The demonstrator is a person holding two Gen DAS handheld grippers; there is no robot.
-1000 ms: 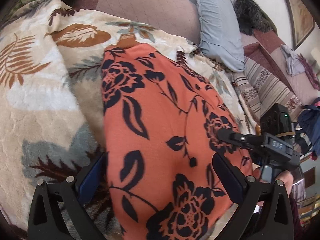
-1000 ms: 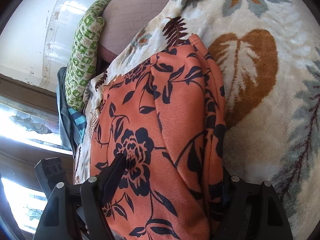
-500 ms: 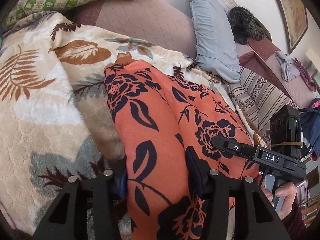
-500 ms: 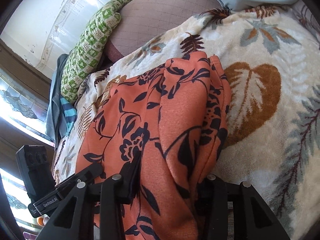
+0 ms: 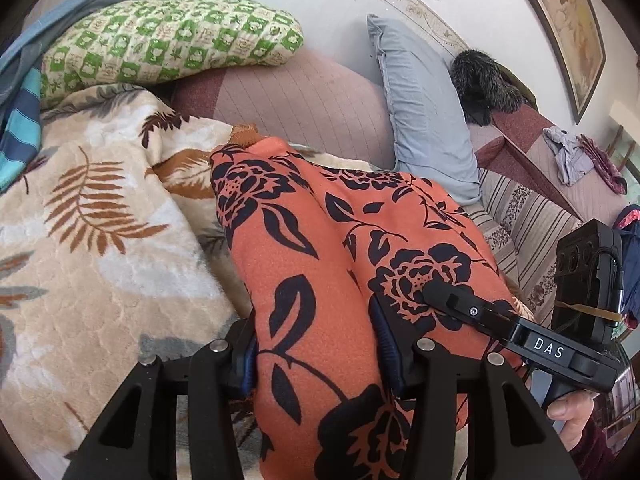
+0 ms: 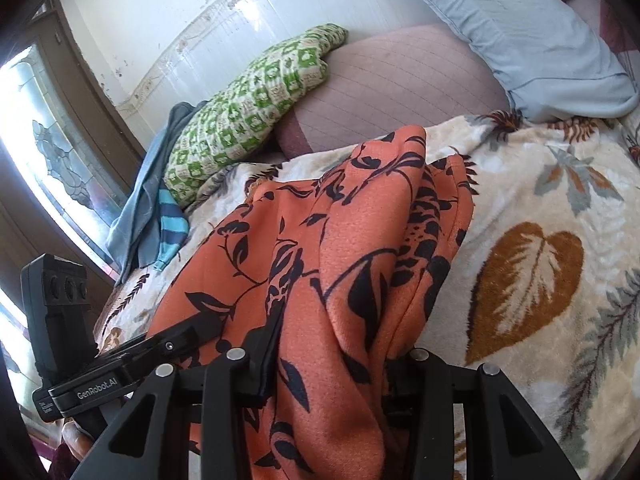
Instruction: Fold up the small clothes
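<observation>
So both grippers have a bunch of the orange floral garment (image 5: 304, 264) pinched between their fingers right now; the left gripper (image 5: 316, 356) is clamped on a thick fold of it, with the cloth bulging up between the blue pads (image 5: 385, 340) and running away ahead of it toward the far tip; the right gripper (image 6: 332, 364) is closed on another bunched edge of the same piece, fabric draped over and between its fingers. The garment lies on the leaf-print blanket (image 5: 100, 240), which spreads out to the left of the left gripper and to the right of the right one (image 6: 540, 260). Out ahead of both grippers there's a mauve quilted cushion (image 5: 304, 108), a green checked pillow (image 5: 168, 44) ahead-left, and a light blue pillow (image 5: 424, 120) ahead-right. From the left wrist view, the other gripper sits just to the right, touching the cloth, with a bit of the person's hand (image 5: 572, 416) showing under it.
</observation>
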